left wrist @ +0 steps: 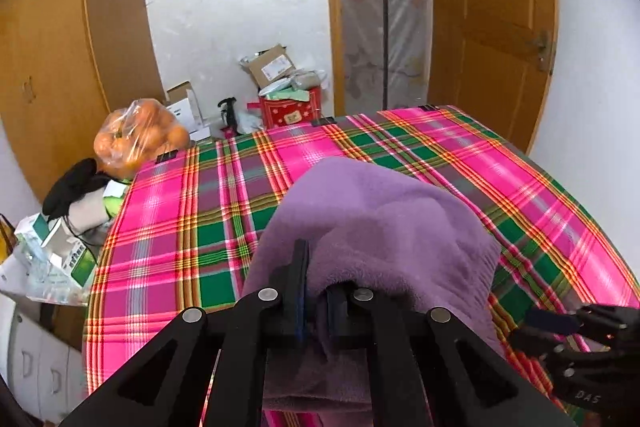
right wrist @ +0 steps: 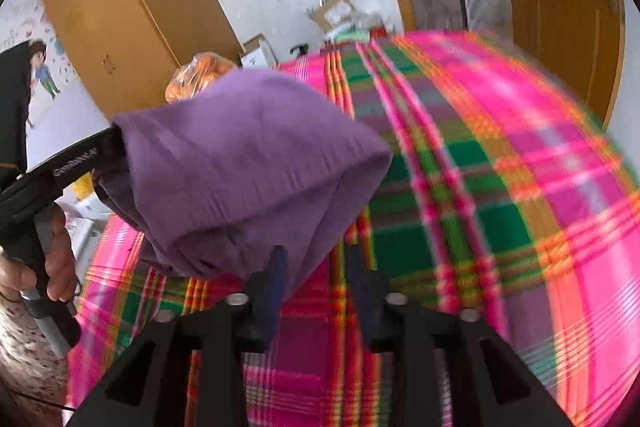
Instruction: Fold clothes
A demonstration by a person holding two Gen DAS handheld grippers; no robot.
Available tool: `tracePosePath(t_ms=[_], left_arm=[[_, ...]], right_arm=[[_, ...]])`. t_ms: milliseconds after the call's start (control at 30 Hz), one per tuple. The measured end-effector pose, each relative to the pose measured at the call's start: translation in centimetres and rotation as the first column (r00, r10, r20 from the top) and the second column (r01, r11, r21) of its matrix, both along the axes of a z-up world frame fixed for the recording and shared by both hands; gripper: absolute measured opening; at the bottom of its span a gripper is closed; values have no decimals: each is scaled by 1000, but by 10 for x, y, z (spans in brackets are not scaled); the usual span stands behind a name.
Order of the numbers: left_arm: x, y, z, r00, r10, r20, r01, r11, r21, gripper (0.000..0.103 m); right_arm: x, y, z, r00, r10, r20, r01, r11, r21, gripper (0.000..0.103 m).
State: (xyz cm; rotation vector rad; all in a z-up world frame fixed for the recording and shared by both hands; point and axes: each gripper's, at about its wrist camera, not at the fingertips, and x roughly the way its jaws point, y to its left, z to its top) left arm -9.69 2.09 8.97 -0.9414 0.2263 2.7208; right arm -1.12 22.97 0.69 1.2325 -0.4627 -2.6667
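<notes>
Pinching fuzzy purple garment (left wrist: 384, 223) (bunched), left gripper (left wrist: 320, 291), plaid tablecloth (left wrist: 168, 227)

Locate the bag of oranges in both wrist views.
Left wrist: bag of oranges sits at left middle, just off the far-left corner of the plaid tablecloth.
Right wrist: upper left of centre, partly hidden behind the purple garment.
Shared landmark: the wooden wardrobe behind it.

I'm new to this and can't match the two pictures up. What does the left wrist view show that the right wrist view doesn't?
Only the left wrist view shows the right gripper with fingers apart, and the red box.

Only the right wrist view shows the person's hand on the left gripper's handle and a cartoon wall sticker.

Both show the purple garment clamped by the left gripper, the plaid tablecloth and the bag of oranges.
</notes>
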Motion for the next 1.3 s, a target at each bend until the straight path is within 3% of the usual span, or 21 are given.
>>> tracePosePath(t_ms=[67, 333, 400, 467, 633, 667, 1033, 1300], left_arm=[[0, -2, -1, 1000, -1, -2, 1, 1000, -3, 8], [-1, -16, -4, 1000, 23, 14, -23, 999, 22, 8], [-1, -17, -3, 1000, 22, 9, -22, 999, 25, 8], [1, -20, -2, 999, 32, -1, -32, 999, 20, 8], [3, -33, -2, 998, 58, 7, -59, 997, 40, 8], [4, -35, -1, 998, 60, 5, -60, 997, 44, 8], [27, -47, -9, 999, -40, 5, 40, 996, 78, 10], [41, -56, -11, 997, -82, -9, 83, 986, 145, 24]], right_arm=[[-3, 4, -9, 1000, -7, 26, 8, 999, -51, 50], [-25, 4, -20, 998, 29, 52, -14, 965, -260, 52], [-31, 4, -23, 997, 61, 51, -38, 932, -361, 41], [-31, 3, -19, 997, 64, 38, -47, 934, -355, 31], [-25, 0, 3, 997, 61, -49, -74, 946, -315, 25], [-25, -1, 8, 996, 56, -65, -74, 946, -316, 5], [-28, -29, 45, 978, 103, -182, -161, 927, -338, 6], [-49, -62, 67, 955, 167, -245, -247, 906, -345, 6]])
